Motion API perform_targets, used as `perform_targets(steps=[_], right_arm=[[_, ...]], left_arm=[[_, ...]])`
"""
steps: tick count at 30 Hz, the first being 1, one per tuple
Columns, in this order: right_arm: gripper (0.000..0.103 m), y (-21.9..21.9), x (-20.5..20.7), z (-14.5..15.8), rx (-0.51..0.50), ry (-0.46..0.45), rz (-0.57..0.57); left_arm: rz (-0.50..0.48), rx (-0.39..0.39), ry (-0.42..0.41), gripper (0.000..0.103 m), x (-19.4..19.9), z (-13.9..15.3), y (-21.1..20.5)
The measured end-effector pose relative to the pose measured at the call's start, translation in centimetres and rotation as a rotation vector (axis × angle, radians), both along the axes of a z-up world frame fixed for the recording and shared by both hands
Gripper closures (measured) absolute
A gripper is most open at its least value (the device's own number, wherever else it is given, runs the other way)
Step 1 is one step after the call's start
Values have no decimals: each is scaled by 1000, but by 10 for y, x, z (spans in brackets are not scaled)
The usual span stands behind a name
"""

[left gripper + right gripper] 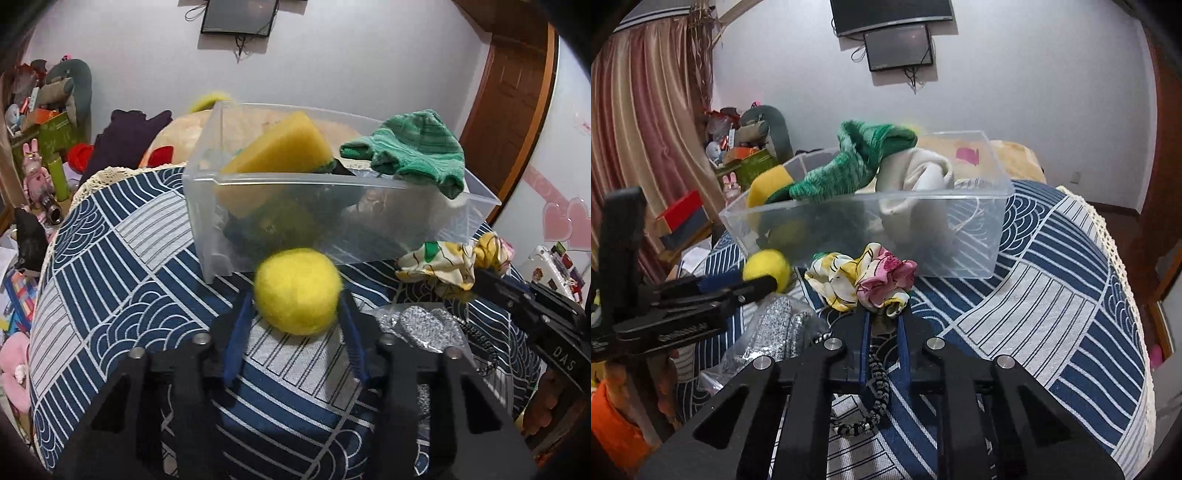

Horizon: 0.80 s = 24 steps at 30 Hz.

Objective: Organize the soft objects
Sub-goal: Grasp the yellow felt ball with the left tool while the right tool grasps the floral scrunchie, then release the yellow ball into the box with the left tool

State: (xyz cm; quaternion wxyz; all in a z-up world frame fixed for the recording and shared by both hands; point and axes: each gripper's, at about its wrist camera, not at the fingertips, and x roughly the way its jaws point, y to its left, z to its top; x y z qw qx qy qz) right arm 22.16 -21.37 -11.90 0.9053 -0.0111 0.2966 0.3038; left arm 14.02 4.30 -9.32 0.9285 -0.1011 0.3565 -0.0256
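Note:
My left gripper (pixel 297 304) is shut on a fuzzy yellow ball (pixel 297 291), held just in front of the clear plastic bin (pixel 280 218). The bin holds a yellow sponge (pixel 280 146), with a green knit cloth (pixel 410 147) draped over its rim. My right gripper (pixel 884 317) is shut on a floral fabric scrunchie (pixel 866 278) on the patterned cloth in front of the bin (pixel 967 236). The left gripper with the ball (pixel 767 269) shows at the left of the right wrist view. The scrunchie (pixel 443 264) also shows at the right of the left wrist view.
A silver glittery pouch (pixel 424 325) and a black-and-white beaded string (pixel 877 398) lie on the blue-and-white tablecloth (pixel 122 266). A beige cloth (pixel 916 181) is in the bin. Clutter, toys and boxes fill the room's left side (pixel 44 122).

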Motion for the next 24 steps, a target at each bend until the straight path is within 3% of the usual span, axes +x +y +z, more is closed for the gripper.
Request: perform_targets(steps=[9,24], right_arm=[[93,-8,-10,19,18,-63,-6],[93,-28,-21,63,72,-205,-49]], left_arm=[[-5,2,-41,62,-19,7,-2],[-8,17,-229,62,-38,71,-10]])
